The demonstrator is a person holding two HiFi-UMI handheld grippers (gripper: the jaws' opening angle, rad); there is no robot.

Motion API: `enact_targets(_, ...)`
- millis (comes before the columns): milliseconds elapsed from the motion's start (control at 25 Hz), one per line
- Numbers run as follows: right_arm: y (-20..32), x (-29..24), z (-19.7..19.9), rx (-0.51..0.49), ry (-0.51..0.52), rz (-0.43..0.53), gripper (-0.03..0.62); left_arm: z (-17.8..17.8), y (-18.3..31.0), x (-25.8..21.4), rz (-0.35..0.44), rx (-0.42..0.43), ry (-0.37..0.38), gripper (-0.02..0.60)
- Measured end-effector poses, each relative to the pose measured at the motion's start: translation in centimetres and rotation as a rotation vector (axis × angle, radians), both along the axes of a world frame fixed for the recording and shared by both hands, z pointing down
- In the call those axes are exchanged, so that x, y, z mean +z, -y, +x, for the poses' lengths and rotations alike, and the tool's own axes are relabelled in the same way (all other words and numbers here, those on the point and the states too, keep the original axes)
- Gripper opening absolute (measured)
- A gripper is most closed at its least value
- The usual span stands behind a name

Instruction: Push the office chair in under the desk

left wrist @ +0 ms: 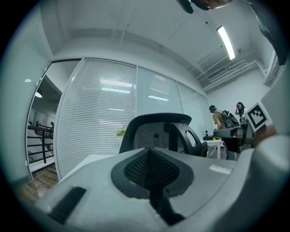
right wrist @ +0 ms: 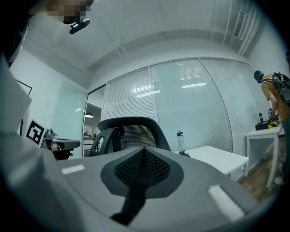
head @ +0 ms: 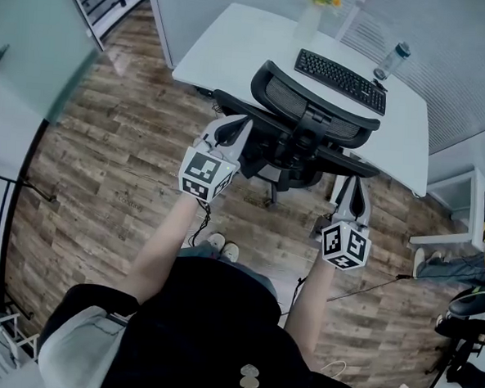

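A black mesh office chair [head: 310, 126] stands at the white desk [head: 227, 49] with its back toward me. My left gripper [head: 235, 128] is shut and empty, its tips by the chair's left armrest. My right gripper [head: 351, 183] is also shut and empty, just behind the right armrest. Whether either touches the chair I cannot tell. In the left gripper view the shut left gripper [left wrist: 151, 150] points level at the chair back [left wrist: 156, 129]. In the right gripper view the right gripper [right wrist: 144, 149] points at the chair back [right wrist: 131, 129] as well.
On the desk lie a black keyboard [head: 340, 79], a water bottle [head: 393, 59] and a vase with a plant [head: 311, 17]. Glass partitions with blinds stand behind it. A second white desk [head: 462, 227] and a person's legs [head: 451, 263] are at the right.
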State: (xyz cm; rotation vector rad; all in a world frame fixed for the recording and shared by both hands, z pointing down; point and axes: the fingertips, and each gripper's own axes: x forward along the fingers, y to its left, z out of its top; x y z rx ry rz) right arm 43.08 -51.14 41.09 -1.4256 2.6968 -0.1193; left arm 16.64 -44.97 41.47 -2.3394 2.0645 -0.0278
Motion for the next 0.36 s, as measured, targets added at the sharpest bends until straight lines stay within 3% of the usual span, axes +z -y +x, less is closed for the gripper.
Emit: enact_targets(360,0.23,0.16,-0.20,-0.007,-0.004,-0.004,0.009,-0.29,0.02,0.22,-0.007,-0.005,-0.009,0.008)
